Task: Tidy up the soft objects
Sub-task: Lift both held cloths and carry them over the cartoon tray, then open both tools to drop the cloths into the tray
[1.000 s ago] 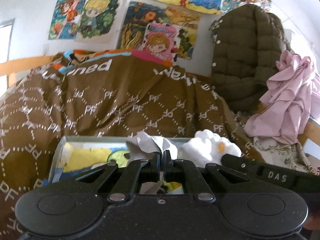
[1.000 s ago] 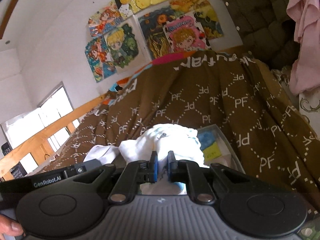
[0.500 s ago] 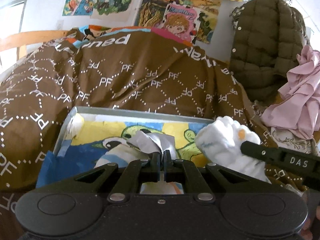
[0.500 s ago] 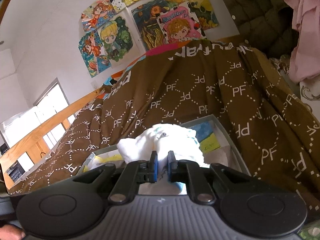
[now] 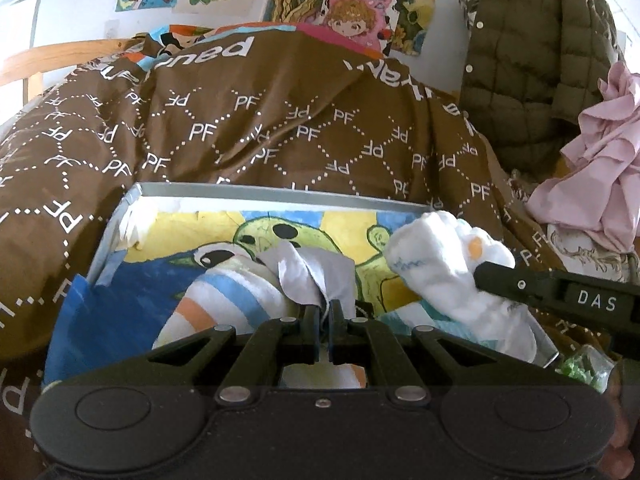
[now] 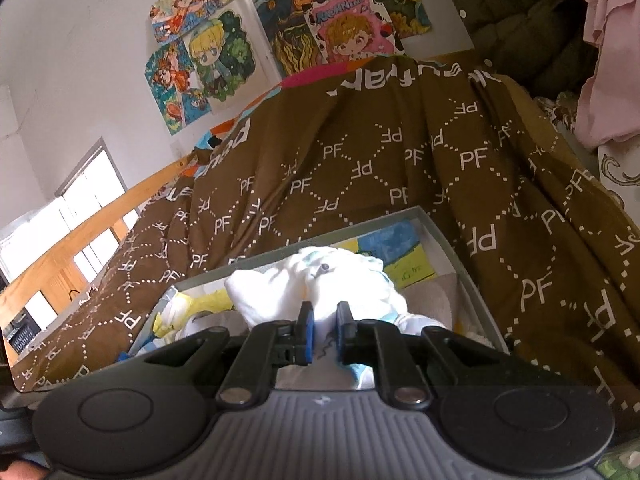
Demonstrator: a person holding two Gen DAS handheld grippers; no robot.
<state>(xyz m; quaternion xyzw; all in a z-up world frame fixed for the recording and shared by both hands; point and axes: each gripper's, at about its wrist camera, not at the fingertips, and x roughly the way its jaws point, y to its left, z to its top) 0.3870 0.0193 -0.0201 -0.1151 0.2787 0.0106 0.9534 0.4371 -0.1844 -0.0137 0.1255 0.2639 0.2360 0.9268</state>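
Left wrist view: the left hand-held gripper [image 5: 325, 322], at lower centre of the frame, is pinched nearly closed on the grey cuff of a striped white, blue and orange sock [image 5: 224, 300], which lies in the shallow grey cardboard box [image 5: 280, 194] with a cartoon-painted floor. At centre right of the frame the right hand-held gripper [image 5: 492, 276] comes in from the edge, holding a fluffy white sock with an orange spot [image 5: 444, 264] above the box's right end. In the right wrist view, that right hand-held gripper [image 6: 323, 330] has its blue-padded jaws set narrow on the bunched white fabric, low in the frame, over the box's near right corner. The box rests on a brown quilt printed with white letters [image 5: 280, 120] covering a bed, not on anything firm. The main risk seems to be the white sock: it hangs close to the right rim, so if let go there it could drape over the wall or tumble onto the quilt. The soft bedding could also let the box tilt or slide if either tool presses on its edge, and the thin cuff could slip free if tugged.
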